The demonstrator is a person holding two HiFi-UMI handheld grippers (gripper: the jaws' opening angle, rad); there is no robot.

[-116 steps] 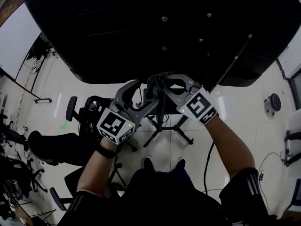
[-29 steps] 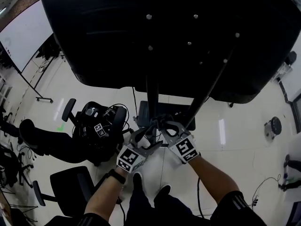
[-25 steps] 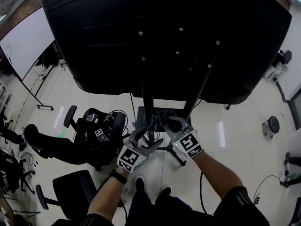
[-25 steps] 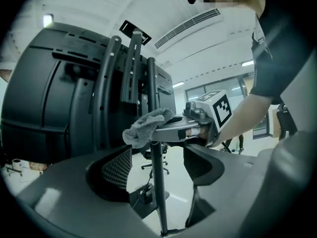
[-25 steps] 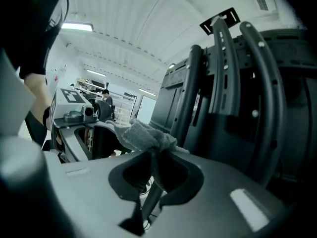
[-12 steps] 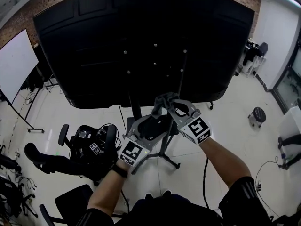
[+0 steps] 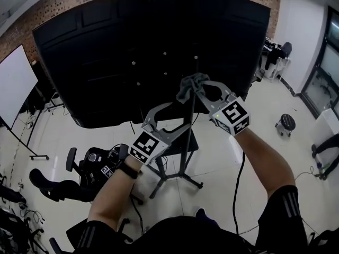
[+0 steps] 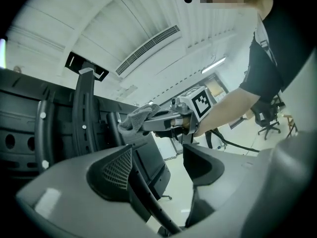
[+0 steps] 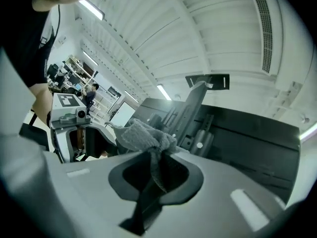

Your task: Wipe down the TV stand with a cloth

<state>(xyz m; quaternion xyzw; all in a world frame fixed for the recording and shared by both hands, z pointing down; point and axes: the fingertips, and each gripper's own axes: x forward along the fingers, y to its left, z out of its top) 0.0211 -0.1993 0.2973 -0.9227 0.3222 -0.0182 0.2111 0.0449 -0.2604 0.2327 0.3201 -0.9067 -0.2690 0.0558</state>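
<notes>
Left edge is tight. A whiteboard [image 7: 13, 83] sits at the far left, and black office chairs [image 7: 55, 179] and cabling crowd the floor [image 7: 222, 163] under the lower-left corner of the TV back panel [image 7: 106, 62]. The panel fills the upper frame, edge to edge.

The left gripper [image 7: 179, 116] overlaps the panel's lower edge in the head view, just left of the stand. Its jaws are apart with nothing between them. The left gripper view shows only air, the stand's uprights and the other gripper past them.

TV stand [image 7: 184, 142]: dark poles [image 7: 189, 126] drop from the panel to splayed legs on the white floor. There is little gap between the left gripper and the poles, and I can't tell whether they touch.

The right gripper [image 7: 197, 86] is higher, at the top of the right-hand pole, with its jaws clamped on a grey cloth [image 7: 186, 89]. In the right gripper view a fold is pinched between the jaws and the rest bunches out in front [image 9: 143, 133]. The cloth sits at the pole's upper end against the back of the panel. Actual contact can't be confirmed.

Right of the stand there is more room. The floor is bare there, with a black cable [image 7: 235, 179] running down beside the right forearm. A small stool [image 7: 286, 123] stands well apart near the right wall, and a glass door [image 7: 318, 83] is at the far-right edge.
</notes>
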